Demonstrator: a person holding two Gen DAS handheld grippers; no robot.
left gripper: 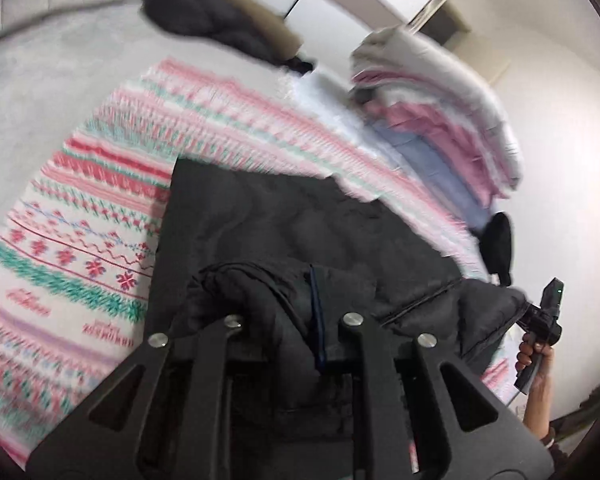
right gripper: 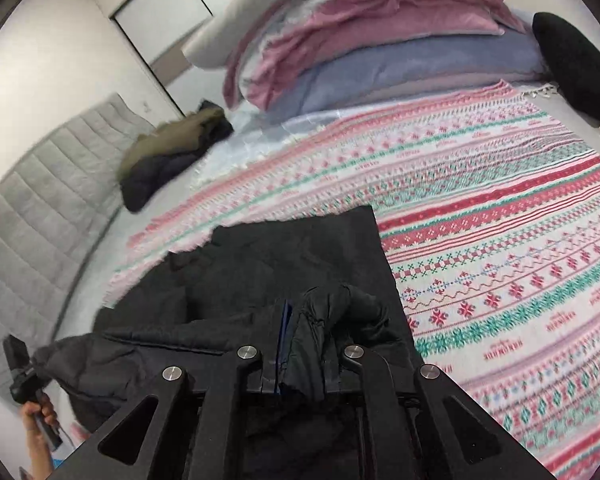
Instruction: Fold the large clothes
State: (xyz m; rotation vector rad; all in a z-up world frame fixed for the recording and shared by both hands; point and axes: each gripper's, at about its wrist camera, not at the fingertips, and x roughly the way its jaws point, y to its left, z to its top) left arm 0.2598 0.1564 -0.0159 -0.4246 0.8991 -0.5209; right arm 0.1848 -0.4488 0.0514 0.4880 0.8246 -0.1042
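Gripping bunched fabric of the black puffer jacket (left gripper: 284, 232), the left hand-held gripper (left gripper: 292, 320) has its jaws closed on a fold with a dark blue lining edge showing. The right hand-held gripper (right gripper: 300, 354) is likewise clamped on a gathered wad of the same jacket (right gripper: 300, 248). The jacket lies on the patterned pink-and-green blanket (right gripper: 500, 208) covering the bed (left gripper: 40, 92), at its near edge, the far part spread flat, the near part lifted into both grippers. A second dark coat with fur trim (right gripper: 168, 152) sits near the grey headboard (right gripper: 32, 184). Stacked pink and blue bedding (right gripper: 380, 40) sits at the bed's far edge, a black cushion (right gripper: 576, 64) beside it.
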